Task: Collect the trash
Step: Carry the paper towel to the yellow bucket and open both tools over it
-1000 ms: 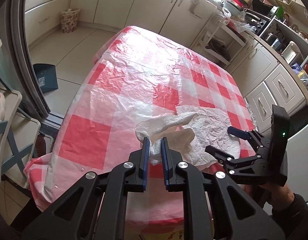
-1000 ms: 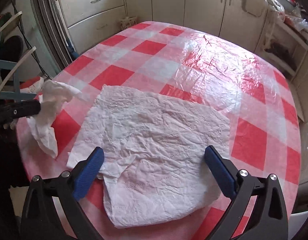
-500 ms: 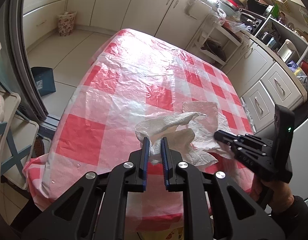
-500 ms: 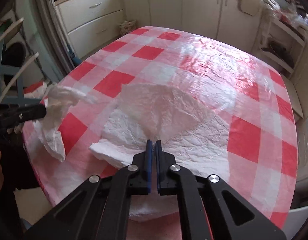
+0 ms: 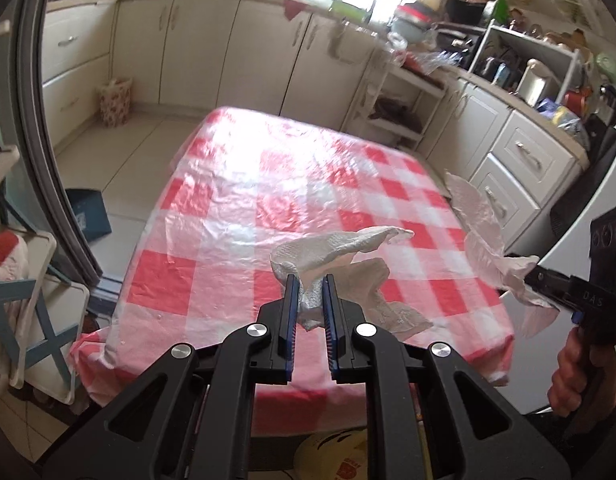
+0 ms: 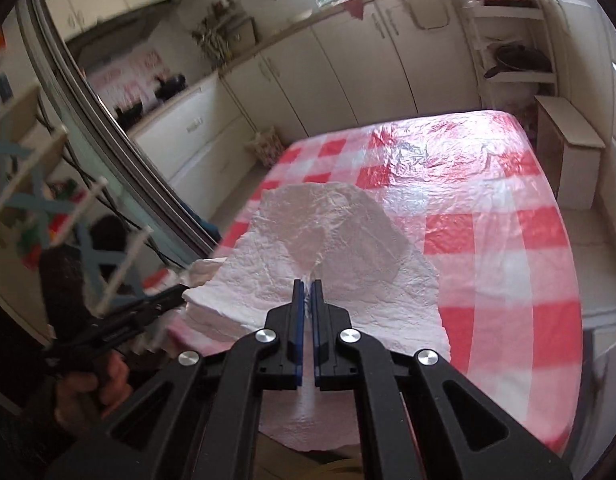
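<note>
The left gripper is closed almost fully on a crumpled paper towel, its blue-padded fingers pinching the wad near its lower end. The towel rises from between the pads and trails forward and to the right, with a loose flap hanging just past the right finger above the table, which wears a red-and-white checked plastic cloth.

The right gripper is squeezed nearly shut on a second, larger paper towel sheet. The sheet is nipped at a fold between the pads and spreads wide ahead of them and to both sides, lifted off the cloth and hiding the near left part of the table. In the left wrist view that same sheet hangs off to the far right of the left gripper, beyond the table's right edge, held by the right gripper. In the right wrist view the left gripper shows low on the left, its tip beside the sheet's left edge.
</note>
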A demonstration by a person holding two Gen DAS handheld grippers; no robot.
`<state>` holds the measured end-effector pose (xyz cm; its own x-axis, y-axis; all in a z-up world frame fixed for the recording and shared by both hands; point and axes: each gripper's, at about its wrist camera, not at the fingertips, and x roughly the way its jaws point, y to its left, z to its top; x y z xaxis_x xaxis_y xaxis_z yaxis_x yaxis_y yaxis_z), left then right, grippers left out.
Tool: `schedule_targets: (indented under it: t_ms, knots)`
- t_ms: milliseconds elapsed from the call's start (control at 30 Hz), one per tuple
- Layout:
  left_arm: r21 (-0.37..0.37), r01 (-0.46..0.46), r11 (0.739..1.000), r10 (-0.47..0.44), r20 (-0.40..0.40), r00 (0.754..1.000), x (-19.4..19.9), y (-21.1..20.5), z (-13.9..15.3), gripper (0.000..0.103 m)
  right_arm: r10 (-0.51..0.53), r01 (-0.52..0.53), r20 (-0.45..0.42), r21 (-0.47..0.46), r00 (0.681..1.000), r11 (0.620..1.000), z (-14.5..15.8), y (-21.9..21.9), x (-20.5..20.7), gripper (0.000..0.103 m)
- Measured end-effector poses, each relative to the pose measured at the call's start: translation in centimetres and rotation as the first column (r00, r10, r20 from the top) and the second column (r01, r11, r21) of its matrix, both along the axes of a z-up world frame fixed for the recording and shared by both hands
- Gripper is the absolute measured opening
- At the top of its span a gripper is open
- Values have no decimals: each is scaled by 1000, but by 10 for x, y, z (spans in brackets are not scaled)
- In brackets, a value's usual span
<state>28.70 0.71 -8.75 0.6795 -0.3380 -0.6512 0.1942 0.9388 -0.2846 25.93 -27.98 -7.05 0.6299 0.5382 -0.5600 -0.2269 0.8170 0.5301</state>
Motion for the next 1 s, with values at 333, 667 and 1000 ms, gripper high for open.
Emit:
schedule_targets:
  t_ms: [333,667,1000]
  knots:
    - [-11,94,996,-93,49,994,-106,-20,22,12,-37,58,-76,298,996,953,-28,-16,-117,4]
    - [31,280,959,-264,-255,930,-147,-89,-67,11,-158,267,-486,164,860,950,-123,-1,-163,4]
    - [73,328,942,-272,-406,873,-146,-118,-117,41,-323,408,-642,-17,695,913,-178,-12,-159,52]
